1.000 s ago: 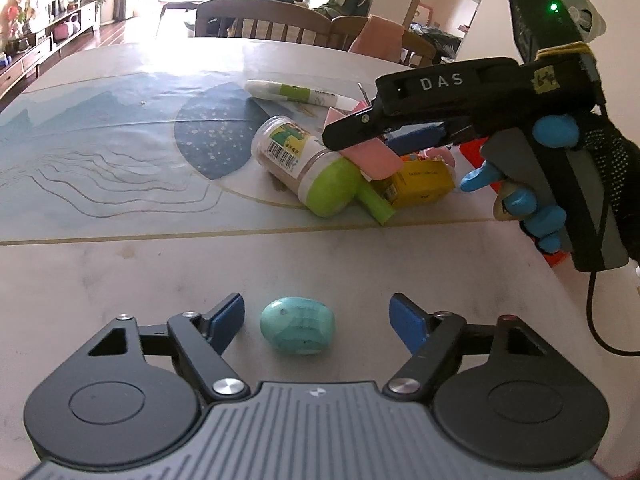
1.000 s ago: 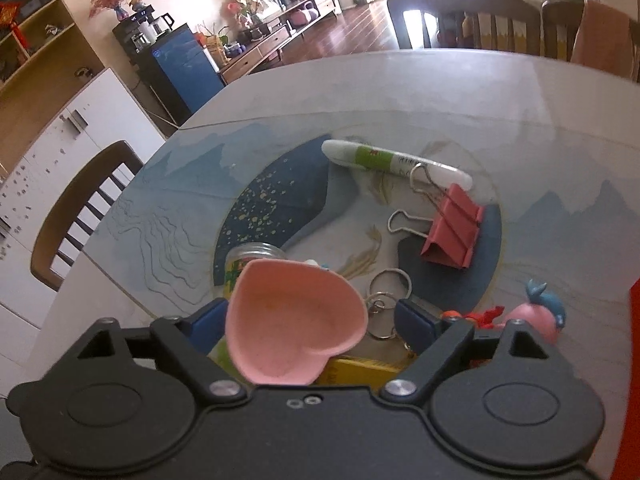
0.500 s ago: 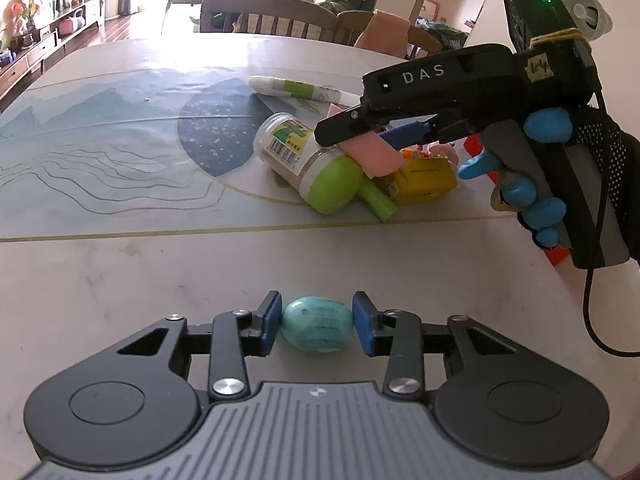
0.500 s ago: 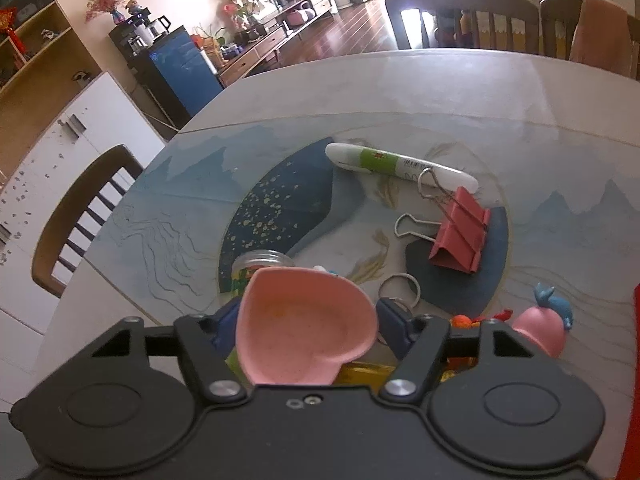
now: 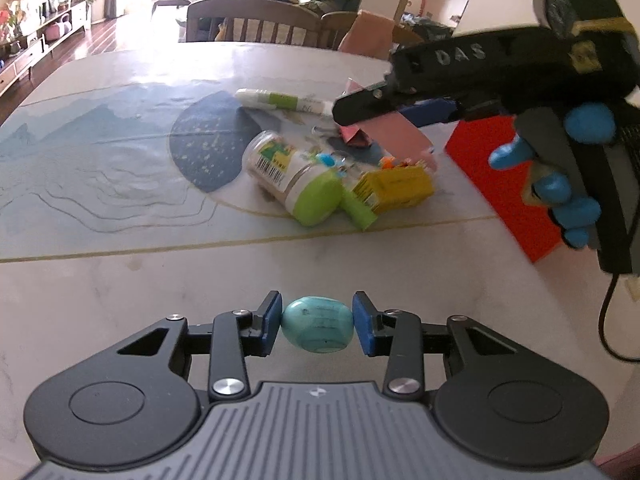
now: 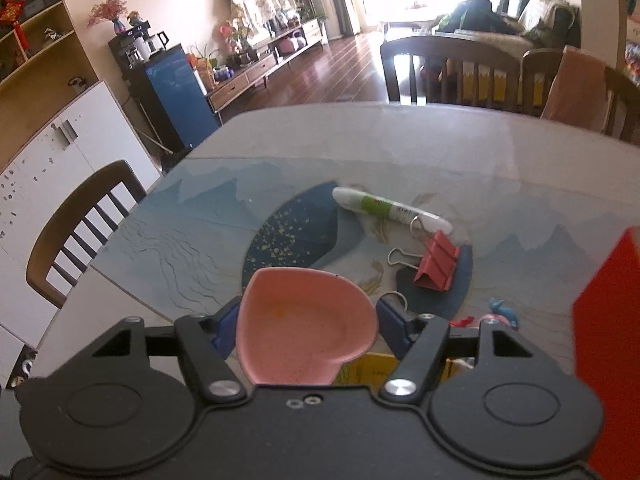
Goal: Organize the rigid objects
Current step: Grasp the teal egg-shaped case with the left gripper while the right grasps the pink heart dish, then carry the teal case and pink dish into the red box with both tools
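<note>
Grips secured: your left hand-held gripper (image 5: 318, 326) has just clamped the turquoise oval stone (image 5: 318, 329); your right hand-held gripper (image 6: 306, 324), clamped on the pink heart-shaped dish (image 6: 306, 330), lifts it off the counter (image 5: 120, 280) clutter.

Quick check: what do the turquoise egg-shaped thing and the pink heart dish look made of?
Turquoise egg: probably polished stone or glazed ceramic, glossy with faint dark veining; plastic possible. Pink heart dish: likely matte plastic or wheat-straw composite, with a dull, finely speckled surface and thin moulded rim.

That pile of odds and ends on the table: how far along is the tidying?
Nothing looks put away yet. In hand: the left gripper clamps a turquoise egg, the right gripper holds a pink heart dish. Left: jar, yellow box, glue stick, binder clip.
</note>
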A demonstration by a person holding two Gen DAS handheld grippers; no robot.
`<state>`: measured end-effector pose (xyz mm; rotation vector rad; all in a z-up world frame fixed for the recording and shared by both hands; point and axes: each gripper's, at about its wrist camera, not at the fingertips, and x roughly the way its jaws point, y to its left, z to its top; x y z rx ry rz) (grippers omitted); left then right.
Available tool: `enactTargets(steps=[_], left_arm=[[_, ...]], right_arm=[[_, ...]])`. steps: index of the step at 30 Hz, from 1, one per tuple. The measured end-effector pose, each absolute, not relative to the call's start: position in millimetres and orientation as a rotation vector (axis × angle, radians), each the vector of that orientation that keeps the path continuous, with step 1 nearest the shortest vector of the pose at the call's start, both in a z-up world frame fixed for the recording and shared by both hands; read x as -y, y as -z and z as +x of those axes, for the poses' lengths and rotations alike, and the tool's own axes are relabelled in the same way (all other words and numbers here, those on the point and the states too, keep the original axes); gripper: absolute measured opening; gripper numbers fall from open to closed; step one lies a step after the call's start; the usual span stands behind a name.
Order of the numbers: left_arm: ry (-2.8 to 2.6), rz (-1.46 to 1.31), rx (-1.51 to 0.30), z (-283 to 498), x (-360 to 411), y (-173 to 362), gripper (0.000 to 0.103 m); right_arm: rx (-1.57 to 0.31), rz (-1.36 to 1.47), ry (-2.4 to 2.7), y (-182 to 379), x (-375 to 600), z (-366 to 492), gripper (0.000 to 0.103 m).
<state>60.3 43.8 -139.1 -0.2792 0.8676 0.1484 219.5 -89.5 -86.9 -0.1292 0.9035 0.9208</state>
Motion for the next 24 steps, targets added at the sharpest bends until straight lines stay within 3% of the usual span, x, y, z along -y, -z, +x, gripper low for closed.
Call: enactTargets(steps=[11, 24], left_arm=[[-0.115, -0.254, -0.813, 55.8, -38.0, 81.8, 0.038], [0.001, -0.224, -0.782, 81.8, -2.7, 24.4, 0.038]], right_arm=[[-0.766, -0.151, -0.834, 28.8, 128.0, 164.8, 0.069], [-0.642, -0.189, -0.665, -2.3, 187.1, 132.1, 0.069]])
